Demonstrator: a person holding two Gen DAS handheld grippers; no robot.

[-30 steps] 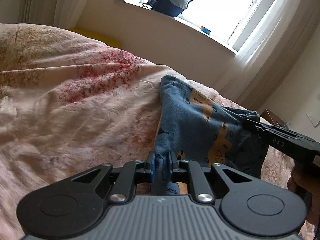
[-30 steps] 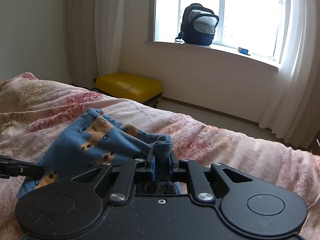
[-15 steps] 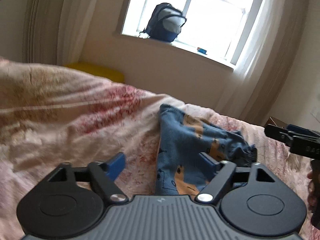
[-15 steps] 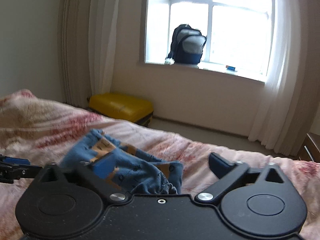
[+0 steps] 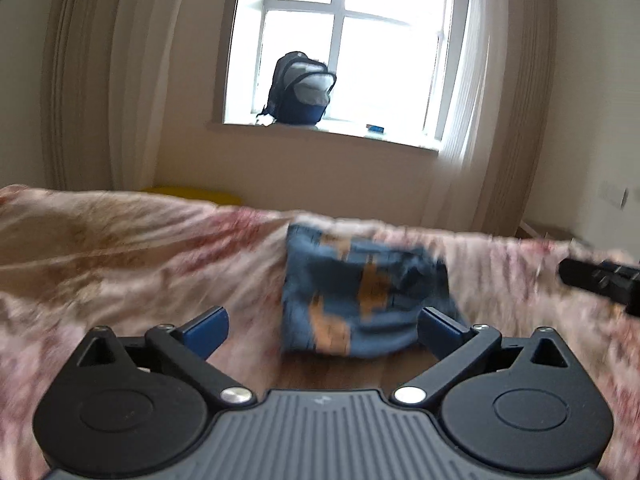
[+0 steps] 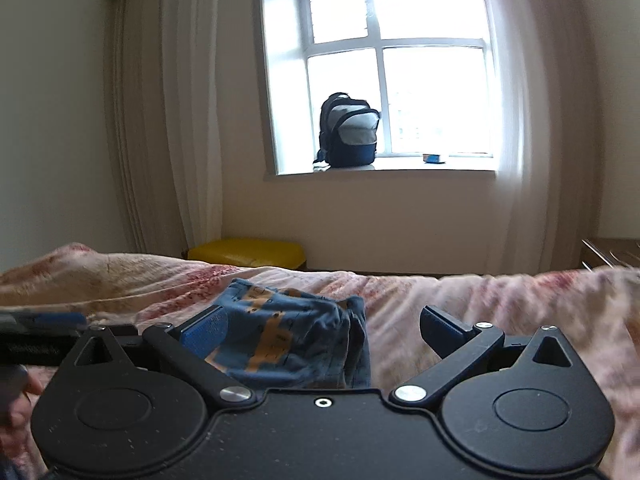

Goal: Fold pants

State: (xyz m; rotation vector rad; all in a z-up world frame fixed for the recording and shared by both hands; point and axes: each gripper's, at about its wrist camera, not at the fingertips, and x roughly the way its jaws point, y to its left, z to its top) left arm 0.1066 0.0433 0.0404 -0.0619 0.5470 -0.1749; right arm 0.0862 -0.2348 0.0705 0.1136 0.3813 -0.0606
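The blue pants (image 5: 360, 292) with orange prints lie folded in a small bundle on the pink floral bedspread (image 5: 120, 248). My left gripper (image 5: 322, 330) is open and empty, raised just short of the bundle. My right gripper (image 6: 322, 330) is open and empty too, with the pants (image 6: 288, 336) ahead of it between the pads. The right gripper's tip shows at the right edge of the left wrist view (image 5: 600, 280). The left gripper shows at the left edge of the right wrist view (image 6: 40, 328).
A dark backpack (image 6: 348, 132) and a small blue box (image 6: 434, 158) sit on the windowsill. A yellow suitcase (image 6: 248, 252) lies on the floor beyond the bed. Curtains hang on both sides of the window. A wooden cabinet (image 6: 612, 252) stands at the right.
Both grippers were shut on the pants a second ago. They opened, let the cloth drop on the bed, and pulled back and up. The pants now lie as a folded bundle.
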